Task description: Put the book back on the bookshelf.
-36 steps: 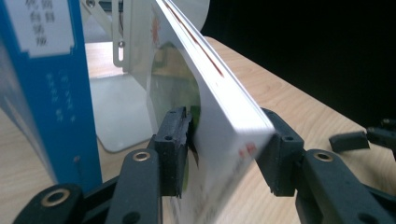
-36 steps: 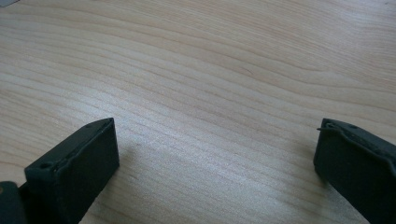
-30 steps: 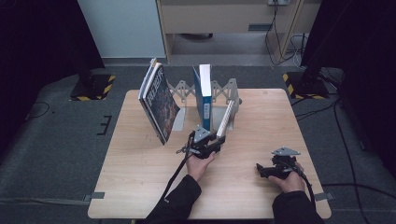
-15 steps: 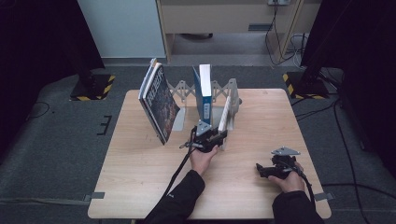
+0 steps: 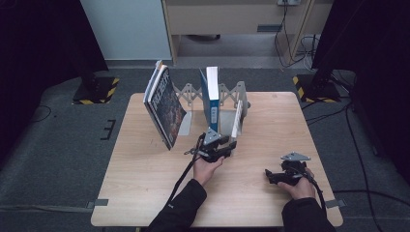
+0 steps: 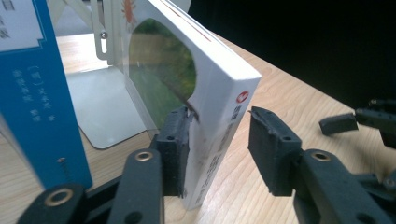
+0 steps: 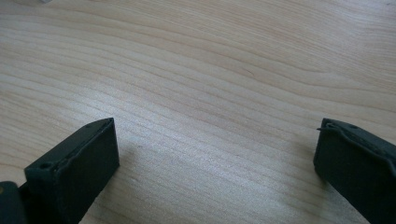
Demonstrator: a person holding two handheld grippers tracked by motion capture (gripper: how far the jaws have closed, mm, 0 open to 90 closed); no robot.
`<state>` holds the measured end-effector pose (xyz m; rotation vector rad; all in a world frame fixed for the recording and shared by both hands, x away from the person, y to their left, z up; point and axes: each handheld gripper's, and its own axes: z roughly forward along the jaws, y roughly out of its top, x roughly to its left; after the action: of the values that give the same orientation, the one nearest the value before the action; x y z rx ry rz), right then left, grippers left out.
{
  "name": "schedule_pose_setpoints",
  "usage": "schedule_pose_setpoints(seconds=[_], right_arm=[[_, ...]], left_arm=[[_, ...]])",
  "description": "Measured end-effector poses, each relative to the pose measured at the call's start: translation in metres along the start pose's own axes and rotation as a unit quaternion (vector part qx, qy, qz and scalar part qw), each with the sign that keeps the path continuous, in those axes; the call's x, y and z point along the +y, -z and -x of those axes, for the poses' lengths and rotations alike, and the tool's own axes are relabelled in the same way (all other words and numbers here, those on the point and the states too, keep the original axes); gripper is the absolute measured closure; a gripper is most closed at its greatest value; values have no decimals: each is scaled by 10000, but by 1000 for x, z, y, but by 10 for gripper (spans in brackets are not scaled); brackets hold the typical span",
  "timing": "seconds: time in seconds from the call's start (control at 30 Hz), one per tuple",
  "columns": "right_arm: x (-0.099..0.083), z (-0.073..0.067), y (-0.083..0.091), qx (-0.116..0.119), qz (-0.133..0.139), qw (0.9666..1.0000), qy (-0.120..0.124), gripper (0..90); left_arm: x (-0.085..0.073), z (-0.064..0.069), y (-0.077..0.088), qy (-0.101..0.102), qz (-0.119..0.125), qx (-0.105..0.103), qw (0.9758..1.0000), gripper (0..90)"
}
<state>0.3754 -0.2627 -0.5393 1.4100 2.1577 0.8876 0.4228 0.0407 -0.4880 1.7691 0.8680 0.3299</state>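
A white book stands leaning at the right end of a metal book rack. A blue book stands upright in the middle, and a dark-covered book leans at the left end. My left gripper reaches to the white book's near lower corner. In the left gripper view the white book sits between the jaws: one pad lies against its cover, and the other pad stands off its spine. My right gripper rests low over the table at the front right, open with bare wood between its jaws.
The wooden table has free room at the front left and along the right side. A silver bookend plate lies flat between the blue book and the white one. Dark floor and black stands surround the table.
My left gripper has crept a little toward the white book. The right hand has stayed where it was.
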Motion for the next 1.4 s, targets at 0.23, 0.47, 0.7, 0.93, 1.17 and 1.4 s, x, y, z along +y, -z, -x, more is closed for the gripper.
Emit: schedule_pose_setpoints(seconds=[0.23, 0.47, 0.7, 0.93, 1.17, 1.4], right_arm=[[0, 0, 0, -1, 0, 10000, 2, 4], [0, 0, 0, 0, -1, 10000, 1, 3], [0, 0, 0, 1, -1, 10000, -1, 4], [0, 0, 0, -1, -1, 10000, -2, 4], [0, 0, 0, 0, -2, 10000, 0, 4], [0, 0, 0, 7, -3, 10000, 4, 4]], left_arm=[[0, -1, -5, 112, 38, -79, 9999, 669], [7, 2, -17, 146, 15, -68, 9999, 657], [14, -2, -27, 167, -33, 8, 9999, 654], [22, -8, -34, 158, -133, 105, 9997, 654], [28, -9, -43, 125, -199, 172, 9996, 650], [33, -10, -50, 125, -270, 222, 9993, 640]])
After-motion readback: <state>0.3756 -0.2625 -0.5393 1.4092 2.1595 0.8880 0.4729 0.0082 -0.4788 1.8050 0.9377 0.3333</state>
